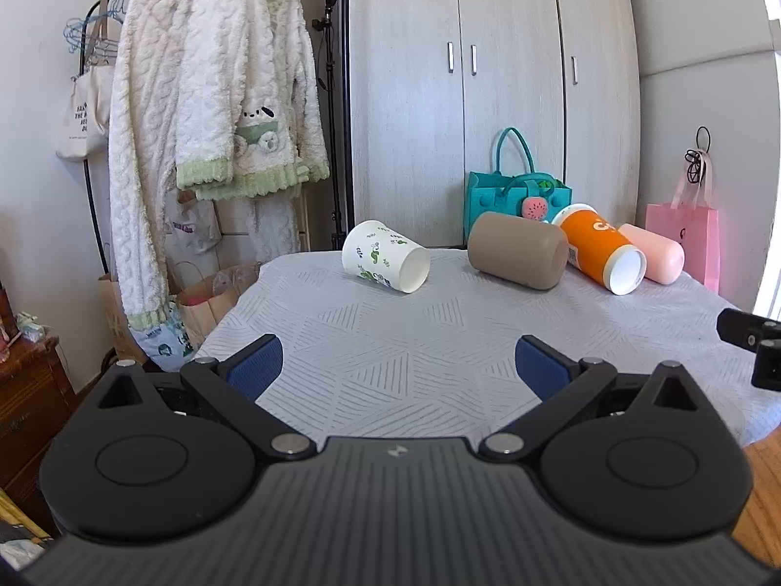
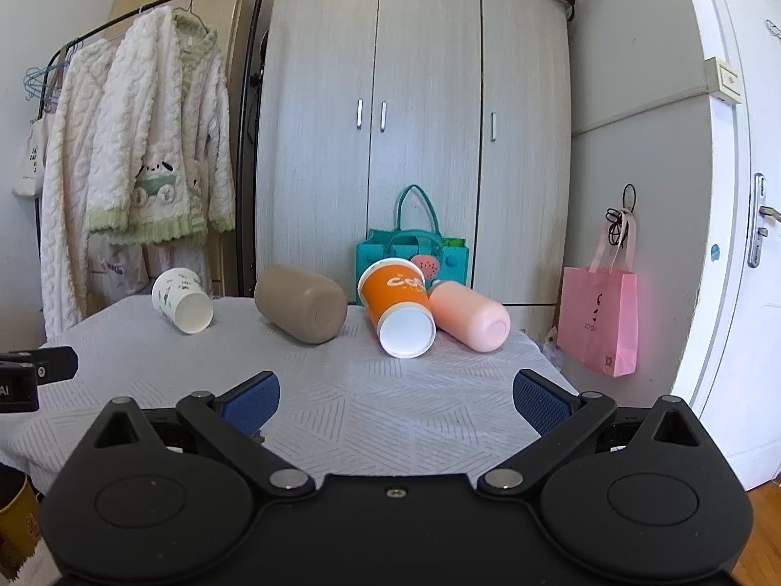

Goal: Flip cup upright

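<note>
Both claws – left claw (image 1: 399, 366), right claw (image 2: 396, 403) – gape empty. At 12 o'clock, the orange cup (image 2: 398, 310) looks light, crushable paper – grip mid-wall gently.

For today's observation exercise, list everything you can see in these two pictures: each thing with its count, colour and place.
White cup: 1, leaf print, on its side, table's far left.
Brown cup: 1, on its side, middle.
Orange cup: 1, white base toward camera, on its side.
Pink cup: 1, on its side, touching the orange cup.
Table: 1, grey patterned cloth.
Teal bag: 1, behind the cups.
Pink bag: 1, hanging at right.
Robes: white, on rack, left.
Wardrobe: 1, grey.
Left gripper: open, blue fingers.
Right gripper: open, blue fingers.
</note>
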The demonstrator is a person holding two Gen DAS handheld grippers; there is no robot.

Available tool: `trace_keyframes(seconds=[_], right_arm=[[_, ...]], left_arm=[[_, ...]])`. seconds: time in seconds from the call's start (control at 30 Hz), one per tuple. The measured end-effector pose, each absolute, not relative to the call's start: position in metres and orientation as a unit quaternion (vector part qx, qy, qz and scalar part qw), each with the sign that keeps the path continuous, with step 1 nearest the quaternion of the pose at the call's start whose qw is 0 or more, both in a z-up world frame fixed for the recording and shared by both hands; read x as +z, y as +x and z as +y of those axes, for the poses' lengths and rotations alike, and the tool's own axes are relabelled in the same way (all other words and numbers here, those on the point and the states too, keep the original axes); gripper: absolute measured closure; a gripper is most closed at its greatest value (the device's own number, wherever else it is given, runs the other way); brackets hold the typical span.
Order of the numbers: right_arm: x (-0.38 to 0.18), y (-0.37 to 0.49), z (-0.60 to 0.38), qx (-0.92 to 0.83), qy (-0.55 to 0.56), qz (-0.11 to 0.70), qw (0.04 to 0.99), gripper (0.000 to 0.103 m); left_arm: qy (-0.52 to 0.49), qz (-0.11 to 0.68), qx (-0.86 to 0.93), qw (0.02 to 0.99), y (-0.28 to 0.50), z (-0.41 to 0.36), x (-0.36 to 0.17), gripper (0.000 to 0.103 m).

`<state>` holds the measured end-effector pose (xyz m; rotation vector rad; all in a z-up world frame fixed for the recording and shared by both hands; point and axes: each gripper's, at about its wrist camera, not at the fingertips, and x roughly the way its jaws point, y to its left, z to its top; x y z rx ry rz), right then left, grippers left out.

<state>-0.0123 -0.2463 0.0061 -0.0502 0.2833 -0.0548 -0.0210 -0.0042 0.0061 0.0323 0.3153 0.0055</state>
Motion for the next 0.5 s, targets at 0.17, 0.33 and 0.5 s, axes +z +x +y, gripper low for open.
trace_keyframes(seconds=[0.17,0.33,0.5], right_arm=[[0.0042,-0.0122,-0.2452,-0.026,-0.028,0.143,0.989,0.000],[0.0034,-0.0126,-0.2442,-0.027,-0.028,0.143,0.989,0.000],[0.0016,-0.0114,-0.2461,-0.032,-0.023,0.143,0.989,0.000]], left_arm=[[0.020,0.154,-0.001,0.988,-0.0220,-0.0065,0.0054,0.000],[0.018,0.148,0.000,0.989,-0.0221,-0.0057,0.0035,0.000],[0.016,0.147,0.000,0.989,-0.0210,-0.0059,0.0053,0.000]])
